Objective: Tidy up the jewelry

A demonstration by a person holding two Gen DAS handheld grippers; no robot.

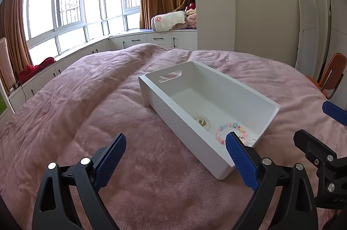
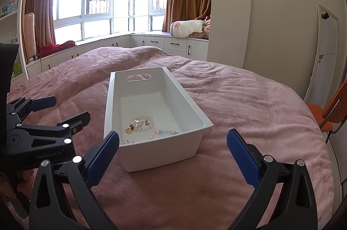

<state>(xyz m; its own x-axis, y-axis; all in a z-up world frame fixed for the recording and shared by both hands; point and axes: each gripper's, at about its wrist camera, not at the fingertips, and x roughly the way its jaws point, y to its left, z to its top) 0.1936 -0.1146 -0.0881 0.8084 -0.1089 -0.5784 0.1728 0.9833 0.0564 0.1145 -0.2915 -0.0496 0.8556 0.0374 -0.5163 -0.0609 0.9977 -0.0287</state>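
A white rectangular bin (image 1: pixel 182 132) with a handle slot stands on the pink bedspread; it also shows in the right wrist view (image 2: pixel 160 156). Inside at its near end lie a white bead bracelet with a gold heart (image 1: pixel 202 121), also seen in the right wrist view (image 2: pixel 143 120), a pastel bead bracelet (image 1: pixel 231 131) (image 2: pixel 163 133), and small clear and amber pieces (image 2: pixel 128 130). My left gripper (image 1: pixel 175 156) is open and empty, just left of the bin's near end. My right gripper (image 2: pixel 172 154) is open and empty, in front of the bin's near wall.
The pink bedspread (image 1: pixel 86 113) covers the whole bed. An orange chair (image 2: pixel 329 113) stands at the bed's right side. White window-seat cabinets (image 2: pixel 151 42) with a rolled blanket (image 2: pixel 186 28) and red cloth (image 2: pixel 56 46) run behind the bed.
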